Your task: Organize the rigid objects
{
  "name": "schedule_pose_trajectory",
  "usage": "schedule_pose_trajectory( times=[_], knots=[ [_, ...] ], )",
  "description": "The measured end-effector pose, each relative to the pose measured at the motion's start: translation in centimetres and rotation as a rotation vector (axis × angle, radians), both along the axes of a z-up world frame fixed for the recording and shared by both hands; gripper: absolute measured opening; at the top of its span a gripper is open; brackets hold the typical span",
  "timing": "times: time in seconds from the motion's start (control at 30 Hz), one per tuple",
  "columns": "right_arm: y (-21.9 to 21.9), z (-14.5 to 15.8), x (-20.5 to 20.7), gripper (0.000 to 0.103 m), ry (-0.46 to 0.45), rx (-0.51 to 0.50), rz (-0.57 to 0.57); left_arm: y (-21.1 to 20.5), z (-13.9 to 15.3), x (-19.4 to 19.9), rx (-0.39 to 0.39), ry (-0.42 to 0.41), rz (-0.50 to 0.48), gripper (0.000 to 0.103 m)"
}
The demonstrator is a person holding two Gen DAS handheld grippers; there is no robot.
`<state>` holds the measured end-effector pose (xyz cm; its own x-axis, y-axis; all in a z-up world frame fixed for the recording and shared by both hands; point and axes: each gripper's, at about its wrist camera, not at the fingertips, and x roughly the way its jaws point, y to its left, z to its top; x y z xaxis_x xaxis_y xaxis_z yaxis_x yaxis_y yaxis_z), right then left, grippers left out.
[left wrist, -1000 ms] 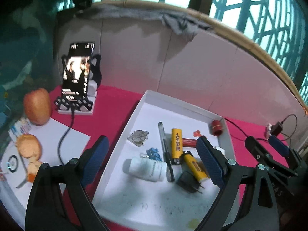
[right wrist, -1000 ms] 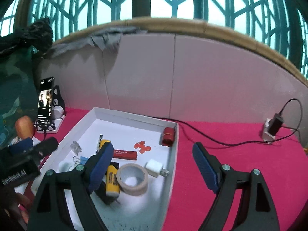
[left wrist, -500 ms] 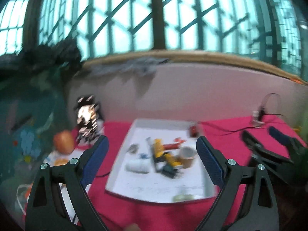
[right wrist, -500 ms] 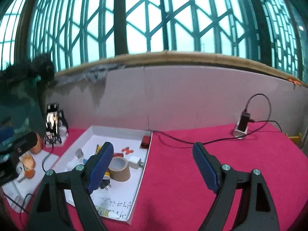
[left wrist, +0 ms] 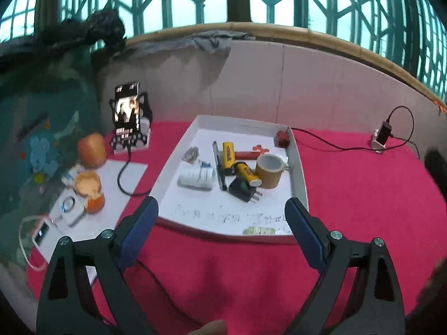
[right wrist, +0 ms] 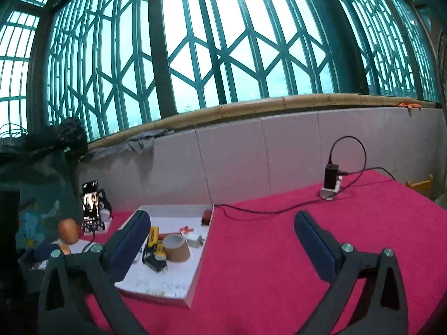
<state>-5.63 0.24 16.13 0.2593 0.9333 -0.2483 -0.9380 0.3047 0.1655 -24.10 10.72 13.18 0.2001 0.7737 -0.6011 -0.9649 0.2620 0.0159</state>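
the tray [left wrist: 297,167] sits on the red table [left wrist: 349,195], holding the rigid objects in a loose cluster near its middle. a tape roll [left wrist: 268,170] stands on its side toward the tray's right wall, touching a yellow battery [left wrist: 247,173] that lies tilted beside it. a second yellow battery [left wrist: 228,154] lies further back, next to a black pen [left wrist: 218,167] that runs front to back. a black plug [left wrist: 242,190] lies in front of the batteries, prongs pointing right. a white bottle [left wrist: 197,178] lies on its side left of the pen, and a red stick [left wrist: 247,155] lies behind the tape roll. a small red cylinder [left wrist: 282,139] sits in the far right corner.

the left gripper [left wrist: 222,223] hangs above the table at the tray's near edge, its blue pads well apart and holding nothing. the right gripper [right wrist: 220,236] is likewise spread wide and empty, over the table just right of the tray [right wrist: 195,276]; from this view the tape roll [right wrist: 176,247] stands beside the plug [right wrist: 156,263].

left of the tray, a phone [left wrist: 126,109] stands upright in a holder with its screen lit, and an apple [left wrist: 91,149] lies near it. a charger [left wrist: 382,134] with a black cable sits well apart at the far right of the table.
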Motion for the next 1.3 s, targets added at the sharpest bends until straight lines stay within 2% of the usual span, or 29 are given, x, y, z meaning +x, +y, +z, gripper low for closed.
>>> schedule_pose_trajectory(
  times=[0.13,0.23,0.53,1.3],
  knots=[
    [-0.7,-0.8,-0.4,0.103,-0.011,-0.009,-0.002,-0.9,0.2,-0.1,0.052,0.012,0.019,0.093],
    [-0.9,-1.0,-0.3,0.103,-0.004,-0.015,-0.025,-1.1,0.1,0.0,0.06,0.016,0.009,0.093],
    [-1.1,-1.5,-0.1,0.103,0.014,-0.036,-0.07,-0.2,-0.7,0.1,0.016,0.011,0.016,0.093],
    [-0.9,-1.9,0.2,0.103,0.022,-0.065,-0.096,0.5,-1.7,0.3,-0.027,0.025,0.019,0.093]
  ],
)
